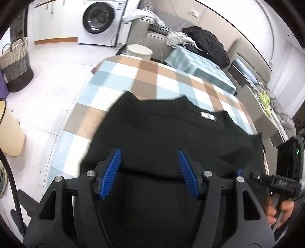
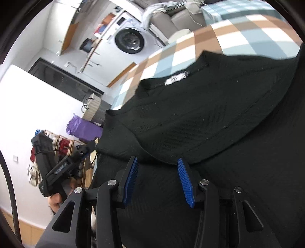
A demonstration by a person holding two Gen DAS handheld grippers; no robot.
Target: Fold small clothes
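Lying spread on the checked tablecloth (image 1: 144, 76), the black garment (image 1: 162, 133) sits just ahead of and under both tools; the left gripper (image 1: 149, 167) stands parted, holding nothing; the right gripper (image 2: 157, 177) likewise, narrower, over the near folded edge.

Left wrist view close above black garment (image 1: 162, 133), facing washing machine (image 1: 99, 18), right wrist view tilted, equally close, both sharing checked tablecloth (image 2: 238, 32)

home laundry rm: washing machine (image 1: 99, 18), sofa (image 1: 152, 32)
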